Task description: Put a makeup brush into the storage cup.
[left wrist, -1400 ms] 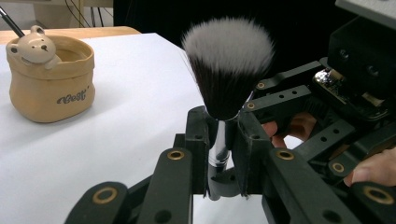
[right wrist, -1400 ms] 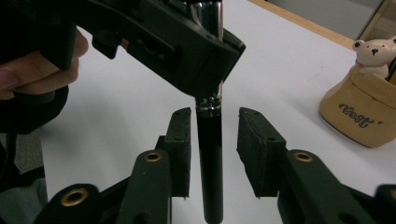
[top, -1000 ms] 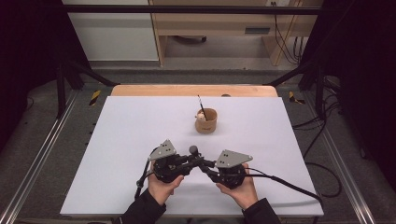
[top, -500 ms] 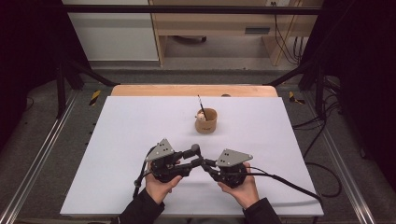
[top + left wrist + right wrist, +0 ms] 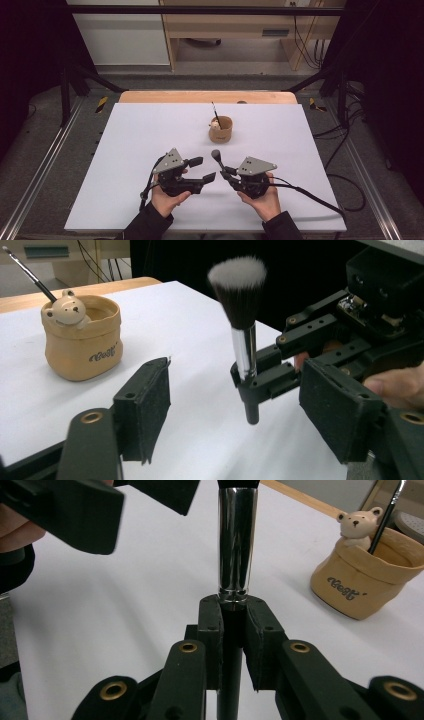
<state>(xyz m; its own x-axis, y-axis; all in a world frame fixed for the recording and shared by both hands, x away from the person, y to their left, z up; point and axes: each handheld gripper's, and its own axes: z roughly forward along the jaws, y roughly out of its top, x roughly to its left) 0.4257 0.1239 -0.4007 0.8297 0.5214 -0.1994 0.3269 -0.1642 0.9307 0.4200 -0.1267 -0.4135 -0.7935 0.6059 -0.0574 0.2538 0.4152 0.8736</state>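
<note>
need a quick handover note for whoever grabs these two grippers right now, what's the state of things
Left gripper: jaws have just been opening; open now, nothing between the pads, which stand apart on either side of the brush.
Right gripper: shut on the makeup brush, clamped on its black handle just below the silver ferrule, bristles up.
Bear cup: tan, upright on the white table beyond the grippers, a thin brush already leaning in it.
Done: the makeup brush sits in the right gripper alone; the left has let go.
Left, likely: carry the makeup brush to the bear cup, stand it inside, then open the right gripper.
</note>
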